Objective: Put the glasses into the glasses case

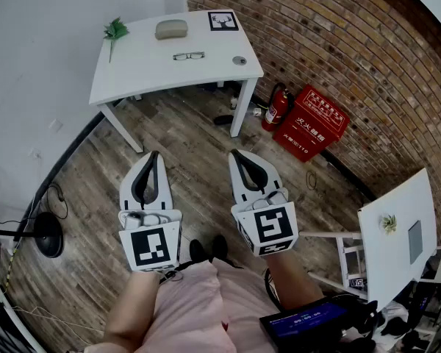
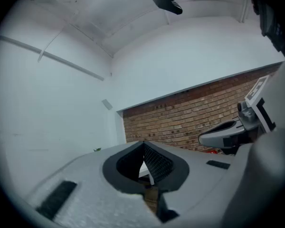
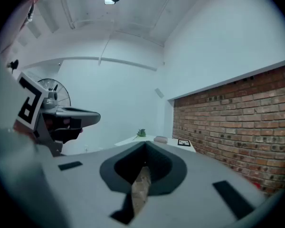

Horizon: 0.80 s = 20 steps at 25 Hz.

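A grey-green glasses case (image 1: 171,29) lies shut near the far edge of a white table (image 1: 132,72). Dark-framed glasses (image 1: 189,56) lie on the table a little in front of it. My left gripper (image 1: 153,154) and right gripper (image 1: 236,153) hover side by side over the wooden floor, well short of the table, both level and shut with nothing between the jaws. In the left gripper view the jaws (image 2: 143,144) meet at their tips. The right gripper view has its jaws (image 3: 145,145) closed too, with the case (image 3: 160,139) small in the distance.
A small green plant (image 1: 115,30), a square marker card (image 1: 223,20) and a small round object (image 1: 239,61) also sit on the table. A fire extinguisher (image 1: 276,107) and red box (image 1: 311,121) stand by the brick wall. A fan base (image 1: 47,234) is at left, another white table (image 1: 397,230) at right.
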Each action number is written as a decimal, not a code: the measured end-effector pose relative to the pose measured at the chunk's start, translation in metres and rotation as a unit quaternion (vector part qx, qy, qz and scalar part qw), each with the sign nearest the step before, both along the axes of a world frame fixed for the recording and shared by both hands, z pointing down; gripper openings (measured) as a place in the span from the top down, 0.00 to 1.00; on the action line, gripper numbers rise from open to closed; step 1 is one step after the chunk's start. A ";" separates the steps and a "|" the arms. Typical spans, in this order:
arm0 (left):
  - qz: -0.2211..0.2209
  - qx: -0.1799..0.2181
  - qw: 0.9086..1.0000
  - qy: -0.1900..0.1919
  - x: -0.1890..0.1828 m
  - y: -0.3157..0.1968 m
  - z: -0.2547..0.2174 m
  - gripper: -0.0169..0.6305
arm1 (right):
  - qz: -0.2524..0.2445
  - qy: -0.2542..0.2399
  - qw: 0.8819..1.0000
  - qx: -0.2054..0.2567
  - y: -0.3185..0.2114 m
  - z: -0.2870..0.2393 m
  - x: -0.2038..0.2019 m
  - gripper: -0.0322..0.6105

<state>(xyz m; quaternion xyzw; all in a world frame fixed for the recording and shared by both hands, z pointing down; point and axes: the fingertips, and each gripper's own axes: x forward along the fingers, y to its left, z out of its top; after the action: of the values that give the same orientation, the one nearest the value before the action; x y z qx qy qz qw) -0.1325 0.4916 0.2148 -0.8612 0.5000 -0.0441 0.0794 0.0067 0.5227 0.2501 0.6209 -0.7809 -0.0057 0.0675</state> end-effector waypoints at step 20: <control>-0.014 -0.009 1.000 -0.003 0.035 0.012 0.011 0.96 | -0.007 -0.001 1.000 0.022 0.005 -0.008 0.034 0.75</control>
<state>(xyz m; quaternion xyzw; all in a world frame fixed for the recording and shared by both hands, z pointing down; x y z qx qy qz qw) -0.0976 0.5031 0.2260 -0.8548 0.5113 -0.0520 0.0722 0.0407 0.5281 0.2417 0.6167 -0.7851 -0.0226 0.0527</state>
